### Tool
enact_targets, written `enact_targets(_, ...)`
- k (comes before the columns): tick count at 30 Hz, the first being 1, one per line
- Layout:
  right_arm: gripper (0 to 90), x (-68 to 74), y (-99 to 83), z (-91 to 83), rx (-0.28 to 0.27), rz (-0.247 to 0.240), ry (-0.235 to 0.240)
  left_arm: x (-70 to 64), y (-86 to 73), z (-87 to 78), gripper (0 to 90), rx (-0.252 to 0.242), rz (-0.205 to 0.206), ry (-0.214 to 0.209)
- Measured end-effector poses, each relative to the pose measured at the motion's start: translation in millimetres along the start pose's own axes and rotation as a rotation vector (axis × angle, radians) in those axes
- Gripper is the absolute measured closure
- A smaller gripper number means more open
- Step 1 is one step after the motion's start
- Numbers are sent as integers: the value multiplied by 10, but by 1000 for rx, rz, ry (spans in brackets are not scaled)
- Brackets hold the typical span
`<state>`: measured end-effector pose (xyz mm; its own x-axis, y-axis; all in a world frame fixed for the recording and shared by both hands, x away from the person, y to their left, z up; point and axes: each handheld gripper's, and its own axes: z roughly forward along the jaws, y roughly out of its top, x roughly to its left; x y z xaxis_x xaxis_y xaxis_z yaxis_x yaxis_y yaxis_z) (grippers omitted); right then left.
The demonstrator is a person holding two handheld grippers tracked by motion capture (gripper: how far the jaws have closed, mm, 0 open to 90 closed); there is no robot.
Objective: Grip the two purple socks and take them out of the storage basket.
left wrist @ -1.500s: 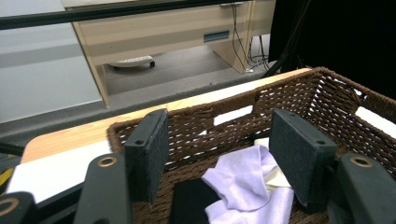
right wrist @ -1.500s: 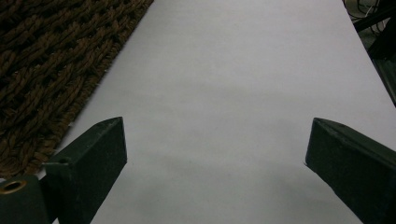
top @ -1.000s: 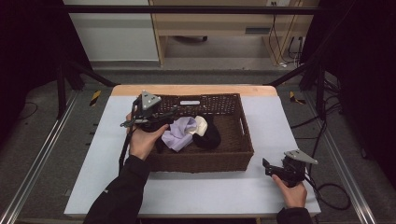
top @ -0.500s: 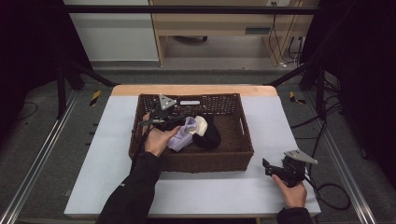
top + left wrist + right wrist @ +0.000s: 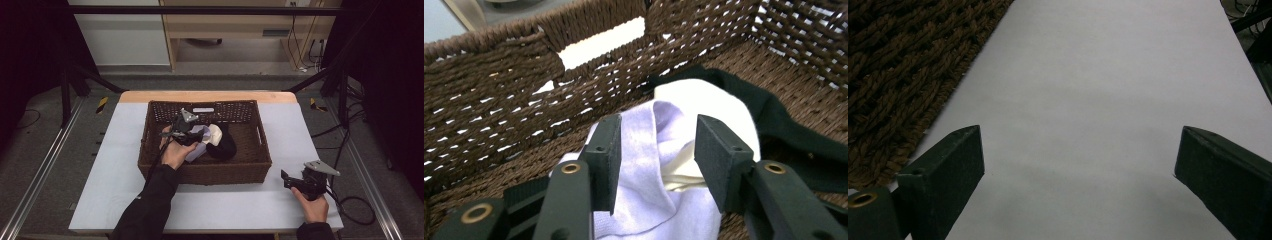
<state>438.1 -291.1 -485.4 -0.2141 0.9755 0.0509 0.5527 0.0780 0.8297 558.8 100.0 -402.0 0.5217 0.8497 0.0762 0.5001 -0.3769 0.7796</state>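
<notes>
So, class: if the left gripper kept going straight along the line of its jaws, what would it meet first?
Most likely the lavender cloth, which lies between the open jaws of the left gripper. The cream cloth and the basket's woven wall lie beyond, though depth is hard to judge.

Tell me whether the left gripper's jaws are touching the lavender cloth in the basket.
Touching. In the left gripper view the left gripper straddles a fold of the lavender cloth, its left jaw pressed against the fabric.
</notes>
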Motion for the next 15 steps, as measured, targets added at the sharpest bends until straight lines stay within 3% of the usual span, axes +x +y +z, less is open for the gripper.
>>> enact_targets(15, 61, 0, 1, 4, 3, -1, 1, -30, -83, 147, 537, 117, 43, 41)
